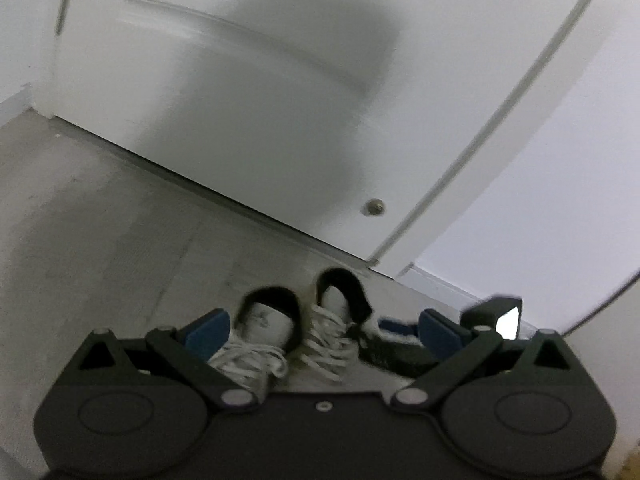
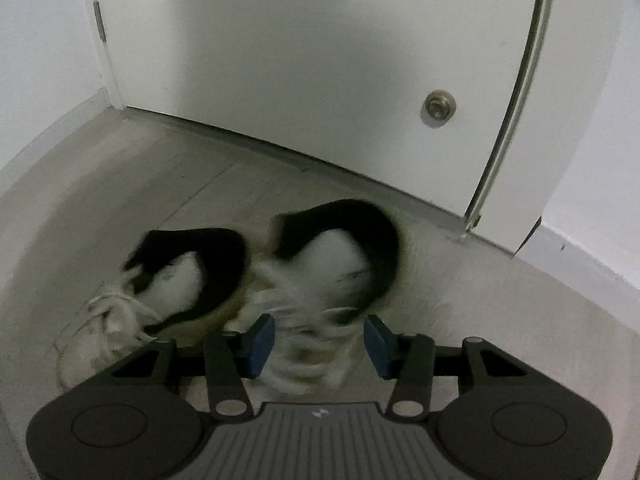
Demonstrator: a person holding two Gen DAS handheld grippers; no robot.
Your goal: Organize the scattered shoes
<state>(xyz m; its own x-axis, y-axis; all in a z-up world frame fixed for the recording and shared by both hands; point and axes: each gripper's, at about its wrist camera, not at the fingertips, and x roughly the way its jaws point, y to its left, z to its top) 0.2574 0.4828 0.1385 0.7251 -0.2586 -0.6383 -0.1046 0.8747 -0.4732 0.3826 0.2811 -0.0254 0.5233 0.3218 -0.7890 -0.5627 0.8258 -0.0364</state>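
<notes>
Dim, motion-blurred (fisheye-warped edges)

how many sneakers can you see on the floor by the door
2. The left sneaker lies on the floor beside the other. The right sneaker sits between the pads of the right tool. Both lie near the white door. Others may be out of frame.

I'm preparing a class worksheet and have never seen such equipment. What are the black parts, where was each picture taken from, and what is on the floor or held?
A person carries tongs in each hand, each with a camera looking along its blue-padded fingers. One picture is from the left tongs, the other from the right tongs. On the grey floor, before a white door, lie two white lace-up trainers with black-lined openings. The right tongs appear to squeeze the trainer nearer the door's edge; the other trainer lies free. The left tongs are open and empty.
</notes>
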